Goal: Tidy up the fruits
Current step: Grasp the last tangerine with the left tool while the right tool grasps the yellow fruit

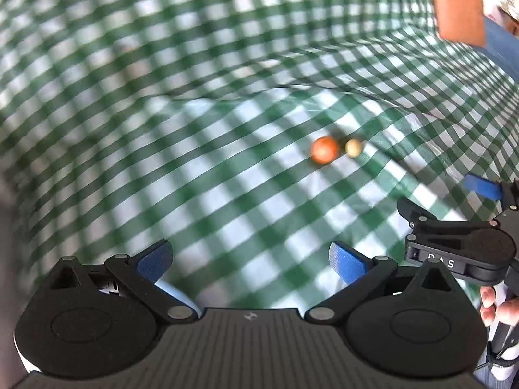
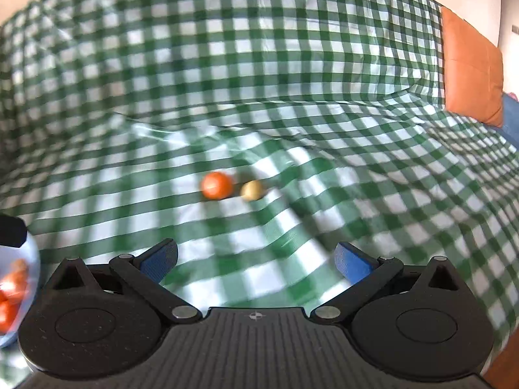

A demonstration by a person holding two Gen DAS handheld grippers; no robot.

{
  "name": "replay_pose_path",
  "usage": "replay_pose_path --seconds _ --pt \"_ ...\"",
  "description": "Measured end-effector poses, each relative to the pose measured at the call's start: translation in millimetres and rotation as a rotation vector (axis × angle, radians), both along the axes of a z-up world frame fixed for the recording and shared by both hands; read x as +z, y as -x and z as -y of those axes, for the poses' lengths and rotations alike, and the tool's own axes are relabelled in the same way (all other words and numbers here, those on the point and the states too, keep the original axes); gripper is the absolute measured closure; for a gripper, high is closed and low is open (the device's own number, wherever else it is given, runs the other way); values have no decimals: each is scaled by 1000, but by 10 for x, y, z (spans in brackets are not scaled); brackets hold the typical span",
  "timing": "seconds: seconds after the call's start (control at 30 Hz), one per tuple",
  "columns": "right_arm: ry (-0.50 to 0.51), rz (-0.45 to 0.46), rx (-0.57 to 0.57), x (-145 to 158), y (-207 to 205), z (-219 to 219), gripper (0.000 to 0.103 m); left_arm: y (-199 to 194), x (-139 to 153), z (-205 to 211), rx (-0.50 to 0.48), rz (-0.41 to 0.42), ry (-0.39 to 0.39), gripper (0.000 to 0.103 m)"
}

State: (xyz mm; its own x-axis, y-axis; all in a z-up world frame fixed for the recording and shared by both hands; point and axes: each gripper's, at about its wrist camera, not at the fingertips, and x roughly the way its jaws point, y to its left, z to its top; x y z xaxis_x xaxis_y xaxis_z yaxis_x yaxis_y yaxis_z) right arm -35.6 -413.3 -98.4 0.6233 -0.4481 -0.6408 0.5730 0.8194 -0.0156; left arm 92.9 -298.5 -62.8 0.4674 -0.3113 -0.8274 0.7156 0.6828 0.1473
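An orange-red round fruit [image 1: 325,149] and a smaller pale yellow-green fruit [image 1: 353,147] lie side by side on the green-and-white checked cloth [image 1: 194,178]. Both also show in the right wrist view, the orange fruit [image 2: 217,185] left of the pale one [image 2: 252,190]. My left gripper [image 1: 251,259] is open and empty, well short of the fruits. My right gripper [image 2: 256,261] is open and empty, also short of them; it shows in the left wrist view [image 1: 441,201] at the right edge. Both views are blurred.
A pale blue bowl [image 2: 30,259] holding red-orange fruit pieces sits at the left edge of the right wrist view. An orange cushion [image 2: 470,68] leans at the far right, also in the left wrist view [image 1: 459,3]. The cloth is wrinkled and rises behind the fruits.
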Motion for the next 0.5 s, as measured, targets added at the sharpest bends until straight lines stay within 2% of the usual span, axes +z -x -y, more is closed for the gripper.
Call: replay_pose_path --seconds 0.1,0.2,0.3,0.5 --pt "26 16 -28 -117 -166 287 1 -264 -273 442 -39 -31 0 0" --pt "68 30 4 -251 -337 483 2 -546 -550 817 -70 -72 -17 0" --pt "130 0 33 -411 -497 643 2 -768 -738 1079 -107 -103 -17 0" --pt "48 48 95 -652 -570 856 5 -1055 -927 1410 -139 -200 47 0"
